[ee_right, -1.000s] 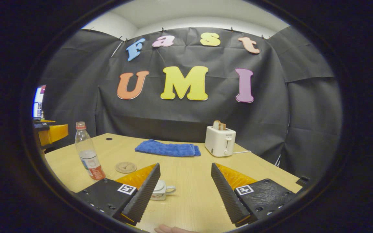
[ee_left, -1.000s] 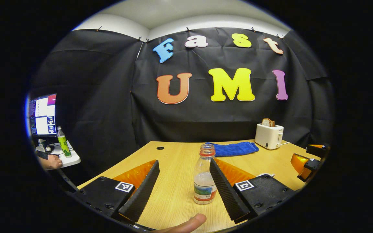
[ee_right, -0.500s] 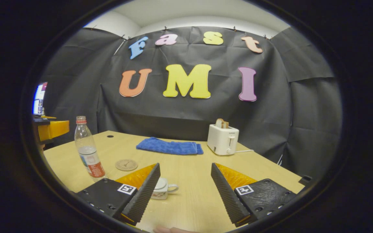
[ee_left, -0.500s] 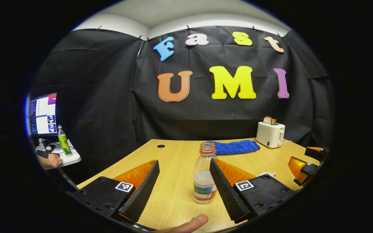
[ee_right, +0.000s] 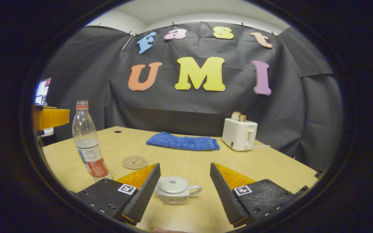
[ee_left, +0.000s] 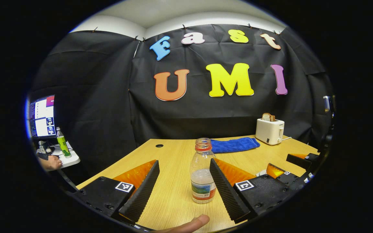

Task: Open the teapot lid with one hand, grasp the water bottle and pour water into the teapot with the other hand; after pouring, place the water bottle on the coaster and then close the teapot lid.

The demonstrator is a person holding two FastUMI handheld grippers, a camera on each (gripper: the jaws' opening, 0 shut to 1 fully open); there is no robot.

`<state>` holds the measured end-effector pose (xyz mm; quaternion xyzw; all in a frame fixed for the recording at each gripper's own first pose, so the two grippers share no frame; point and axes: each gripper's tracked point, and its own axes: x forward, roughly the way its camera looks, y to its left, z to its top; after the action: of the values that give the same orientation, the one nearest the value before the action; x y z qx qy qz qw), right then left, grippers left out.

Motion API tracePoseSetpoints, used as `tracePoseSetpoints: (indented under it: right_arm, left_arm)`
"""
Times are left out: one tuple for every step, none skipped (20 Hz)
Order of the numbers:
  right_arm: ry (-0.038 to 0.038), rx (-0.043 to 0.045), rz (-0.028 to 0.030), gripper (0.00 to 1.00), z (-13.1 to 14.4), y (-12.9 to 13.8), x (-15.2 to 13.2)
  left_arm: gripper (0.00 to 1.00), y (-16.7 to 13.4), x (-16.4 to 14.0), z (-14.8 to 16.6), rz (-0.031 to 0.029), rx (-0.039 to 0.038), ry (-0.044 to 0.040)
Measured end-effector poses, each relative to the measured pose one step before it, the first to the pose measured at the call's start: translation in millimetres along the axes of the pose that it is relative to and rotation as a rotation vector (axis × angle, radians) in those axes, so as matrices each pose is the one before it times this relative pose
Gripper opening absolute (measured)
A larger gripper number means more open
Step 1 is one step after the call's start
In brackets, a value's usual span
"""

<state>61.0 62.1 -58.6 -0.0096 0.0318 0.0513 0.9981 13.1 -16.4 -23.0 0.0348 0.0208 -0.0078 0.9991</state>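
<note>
Uncapped water bottle (ee_left: pixel 202 176) stands upright, partly filled.

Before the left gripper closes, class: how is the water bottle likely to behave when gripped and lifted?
The water bottle looks like thin clear plastic, so it may dent under a firm squeeze. It seems under half full, so probably light. It is tall, narrow and has no cap, so a sideways nudge from the left gripper could tip it and spill water.

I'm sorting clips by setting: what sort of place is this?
Probably a staged recording booth, not a home kitchen: black cloth wall behind a wooden table with household props, a toaster, a teapot, a water bottle, and a monitor at the side.
</note>
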Motion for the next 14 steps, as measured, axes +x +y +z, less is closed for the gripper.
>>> tracePoseSetpoints:
  right_arm:
    - [0.00077,0.00200,0.00215,0.91,-0.79,2.38,3.14]
    - [-0.00030,0.00215,0.01190,0.94,-1.86,5.37,2.63]
    - [0.00042,0.00235,0.00066,0.88,-0.73,0.52,3.15]
    - [0.00471,0.00340,0.00343,0.82,-2.81,0.58,3.00]
    - [0.00037,0.00490,-0.00195,0.79,-0.78,0.57,2.38]
    - [0.00571,0.00609,0.00457,0.72,-3.18,0.92,2.27]
    - [0.01175,0.00408,0.00249,0.63,-3.65,1.12,2.25]
    - [0.01188,0.00131,0.00513,0.55,-3.26,1.49,1.95]
    - [0.01440,0.00235,0.00310,0.46,-3.76,0.53,1.53]
    - [-0.00018,0.00369,0.00334,0.39,0.74,0.17,-0.68]
    - [-0.00817,-0.00632,-0.00169,0.32,2.81,0.42,-1.84]
    - [-0.00767,-0.00324,0.00555,0.23,-0.37,0.92,2.09]
    - [0.00797,-0.00507,0.00808,0.14,-3.65,2.61,1.69]
    - [-0.00562,-0.01252,-0.00225,0.10,-1.24,0.98,-0.88]
  left_arm:
    - [0.98,0.48,-0.27,-0.96,0.00108,-0.00354,0.00215]
    - [0.98,1.63,3.17,-1.30,0.00226,-0.00407,0.00164]
    - [0.98,1.09,1.00,-1.88,0.00178,-0.00228,0.00046]
    - [0.98,-0.09,2.20,-1.00,-0.00029,-0.00163,0.00044]
    - [0.98,-0.70,1.13,-1.58,-0.00376,-0.00263,0.00242]
    - [0.98,-1.17,1.33,-2.68,-0.00419,-0.00346,0.00833]
    - [0.98,0.03,2.50,-2.95,0.00011,-0.00446,0.00544]
    - [0.98,-0.42,0.79,-1.21,-0.00066,-0.00096,0.00216]
    - [0.98,-0.07,0.85,-0.17,-0.00183,0.00074,0.00025]
    - [0.98,-0.16,0.68,0.06,-0.00381,-0.00198,-0.00281]
    - [0.98,-2.78,0.36,0.37,-0.00471,-0.00252,-0.00367]
    - [0.98,-1.98,0.17,-0.60,-0.00767,-0.00154,-0.00119]
    - [0.98,-2.70,2.67,-1.43,-0.01246,-0.00068,-0.00176]
    - [0.98,-2.71,0.72,-1.05,-0.01158,0.00050,0.00001]
